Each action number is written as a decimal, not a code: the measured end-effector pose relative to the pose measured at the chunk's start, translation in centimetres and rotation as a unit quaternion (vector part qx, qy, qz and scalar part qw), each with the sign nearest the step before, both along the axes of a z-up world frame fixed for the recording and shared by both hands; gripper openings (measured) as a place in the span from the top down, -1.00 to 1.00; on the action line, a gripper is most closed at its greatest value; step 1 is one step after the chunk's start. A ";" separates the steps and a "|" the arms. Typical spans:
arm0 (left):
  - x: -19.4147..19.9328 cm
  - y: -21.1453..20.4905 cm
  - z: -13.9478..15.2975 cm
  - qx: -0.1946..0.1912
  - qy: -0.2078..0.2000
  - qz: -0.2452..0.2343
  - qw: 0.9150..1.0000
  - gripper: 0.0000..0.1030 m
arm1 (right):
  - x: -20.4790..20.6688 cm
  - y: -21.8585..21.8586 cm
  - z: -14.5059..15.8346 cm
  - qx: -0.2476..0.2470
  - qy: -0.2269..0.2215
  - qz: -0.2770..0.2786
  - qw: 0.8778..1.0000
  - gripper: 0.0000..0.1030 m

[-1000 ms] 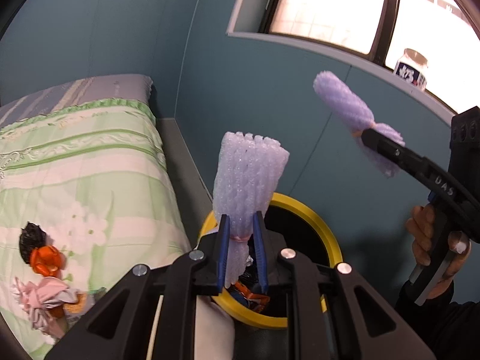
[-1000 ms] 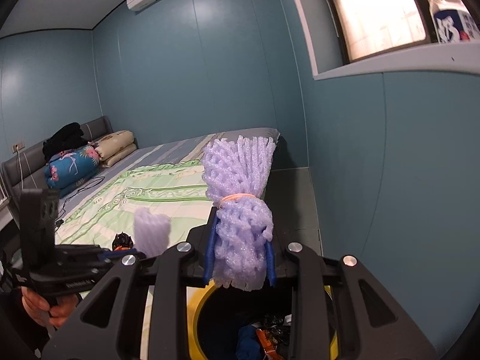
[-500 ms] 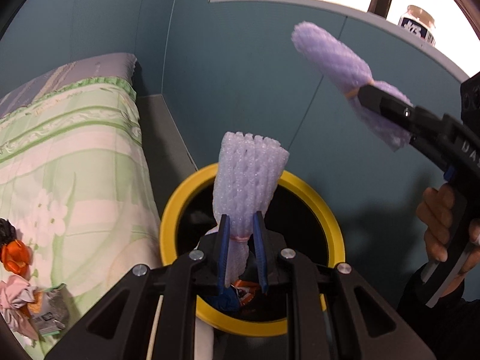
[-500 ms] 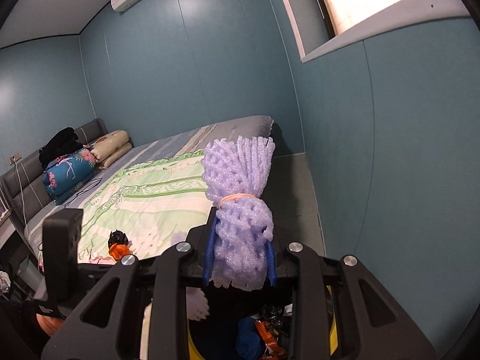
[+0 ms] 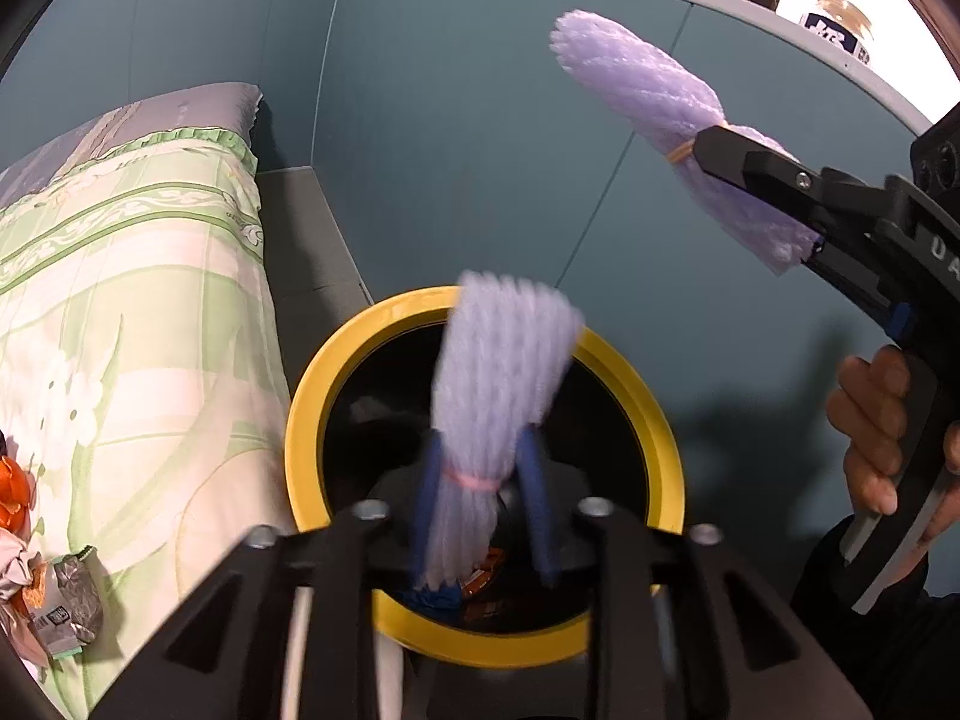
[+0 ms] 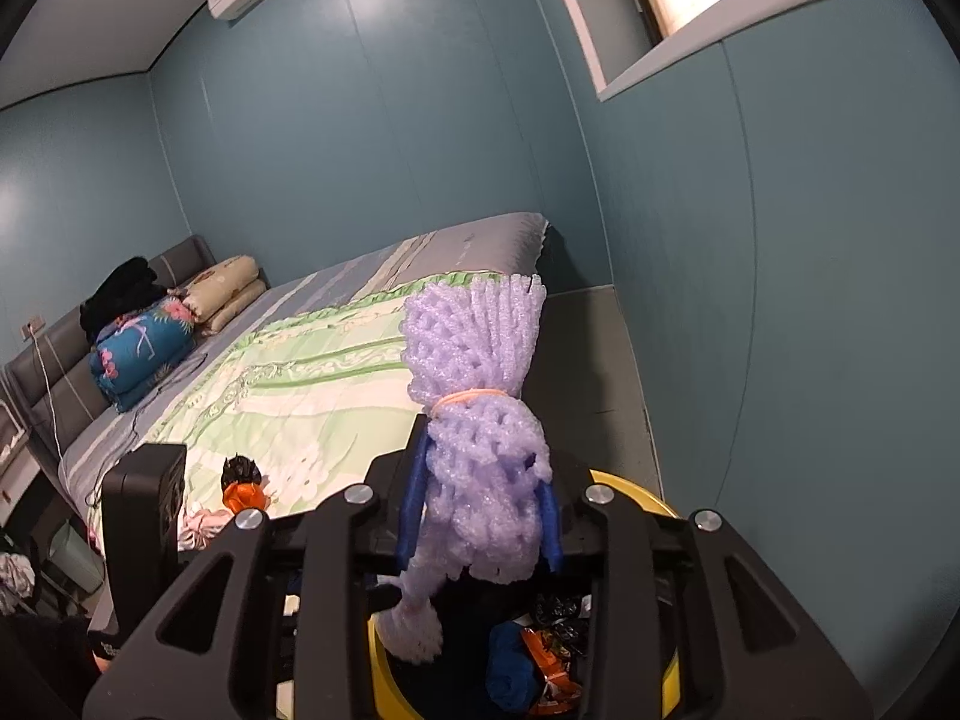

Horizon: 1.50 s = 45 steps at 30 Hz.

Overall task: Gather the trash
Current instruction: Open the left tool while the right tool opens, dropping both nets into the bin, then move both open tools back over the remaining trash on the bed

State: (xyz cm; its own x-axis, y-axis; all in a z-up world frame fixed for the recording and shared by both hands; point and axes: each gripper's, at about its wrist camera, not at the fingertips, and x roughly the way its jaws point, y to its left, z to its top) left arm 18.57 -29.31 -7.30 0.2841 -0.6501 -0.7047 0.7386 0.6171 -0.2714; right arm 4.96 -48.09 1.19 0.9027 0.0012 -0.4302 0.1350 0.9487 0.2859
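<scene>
My left gripper [image 5: 483, 480] stands over the yellow-rimmed bin [image 5: 312, 420]. Its jaws have spread, and the blurred purple foam net [image 5: 501, 384] tied with a pink band sits loose between them. My right gripper [image 6: 480, 480] is shut on a second purple foam net [image 6: 480, 420], above the bin's rim [image 6: 630, 489]. That net also shows in the left wrist view [image 5: 654, 96], up right of the bin. The bin holds blue and orange wrappers [image 6: 534, 666].
A bed with a green floral quilt [image 5: 120, 300] lies left of the bin, with crumpled wrappers [image 5: 66, 606] and orange trash [image 6: 240, 495] on it. A blue wall [image 5: 480, 150] stands behind the bin. A jar [image 5: 837, 24] is on the window sill.
My left gripper's jaws have opened and the foam net in them has tipped and blurred, slipping toward the bin. The right gripper moved closer above the bin with its net.
</scene>
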 end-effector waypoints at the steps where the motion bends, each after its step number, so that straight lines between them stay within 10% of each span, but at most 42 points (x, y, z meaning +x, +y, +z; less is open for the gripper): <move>1: 0.0 0.1 0.0 -0.002 -0.003 0.003 1.000 0.21 | 0.0 -0.2 0.0 0.002 0.000 -0.002 1.000 0.36; 21: 1.7 6.9 3.4 -0.002 -0.037 0.075 0.996 -0.32 | -0.1 1.4 1.3 0.000 -0.020 0.025 0.999 0.07; 31: 4.6 16.4 6.6 -0.021 -0.063 0.184 0.981 -0.72 | 2.9 7.2 1.6 -0.011 -0.022 0.113 0.993 -0.34; 45: 4.7 27.9 5.1 0.005 -0.056 0.279 0.959 -0.73 | 8.2 16.8 -2.4 -0.026 0.039 0.225 0.973 -0.50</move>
